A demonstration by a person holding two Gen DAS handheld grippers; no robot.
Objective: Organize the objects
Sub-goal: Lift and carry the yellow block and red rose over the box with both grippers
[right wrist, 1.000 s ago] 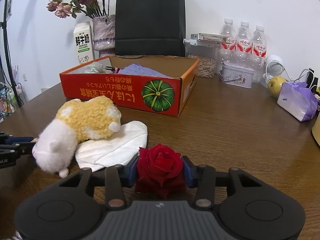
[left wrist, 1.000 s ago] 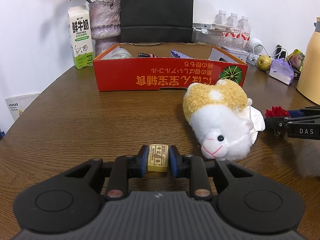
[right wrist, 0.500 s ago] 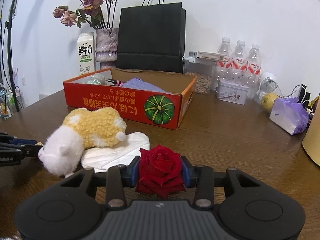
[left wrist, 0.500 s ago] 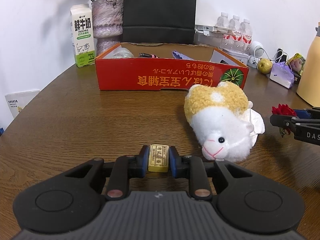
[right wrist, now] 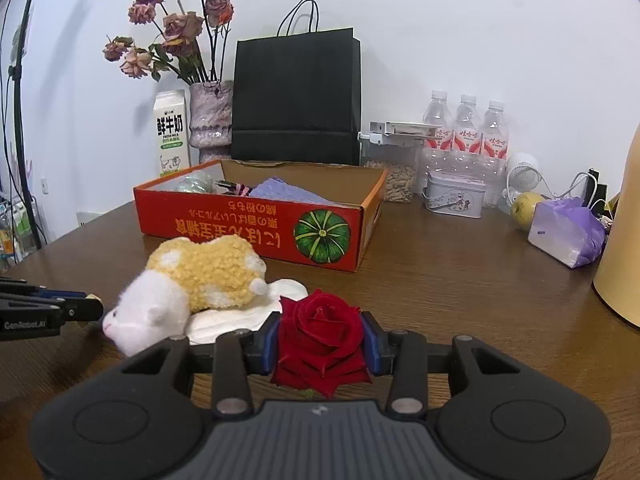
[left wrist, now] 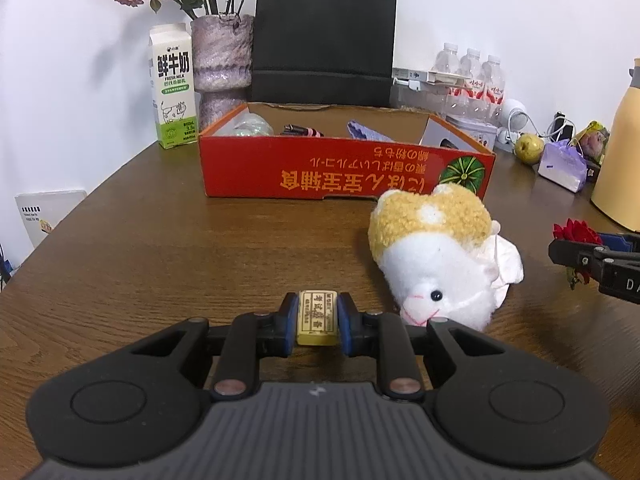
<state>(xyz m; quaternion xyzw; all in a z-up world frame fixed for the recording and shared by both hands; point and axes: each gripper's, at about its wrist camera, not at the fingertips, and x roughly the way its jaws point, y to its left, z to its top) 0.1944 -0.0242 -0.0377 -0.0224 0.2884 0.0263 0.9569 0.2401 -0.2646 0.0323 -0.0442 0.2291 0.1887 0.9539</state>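
My left gripper (left wrist: 317, 316) is shut on a small yellow eraser block (left wrist: 317, 317), held above the wooden table. My right gripper (right wrist: 321, 332) is shut on a red rose (right wrist: 321, 336), also above the table; the rose shows at the right edge of the left wrist view (left wrist: 576, 232). An open red cardboard box (left wrist: 344, 172) (right wrist: 248, 222) stands farther back with a purple cloth, pens and a clear ball inside. A yellow-and-white plush toy (left wrist: 436, 256) (right wrist: 192, 280) lies on a white cloth (right wrist: 240, 312) between the grippers and the box.
Behind the box stand a milk carton (left wrist: 174, 88), a vase of dried flowers (left wrist: 222, 68), a black paper bag (left wrist: 324, 40) and water bottles (right wrist: 466, 136). At the right are a tin (right wrist: 454, 200), a pear (right wrist: 524, 208), a purple packet (right wrist: 566, 232) and a yellow jug (left wrist: 624, 168).
Both grippers have risen with their objects, so the views look higher over the table. The plush and box have not moved.
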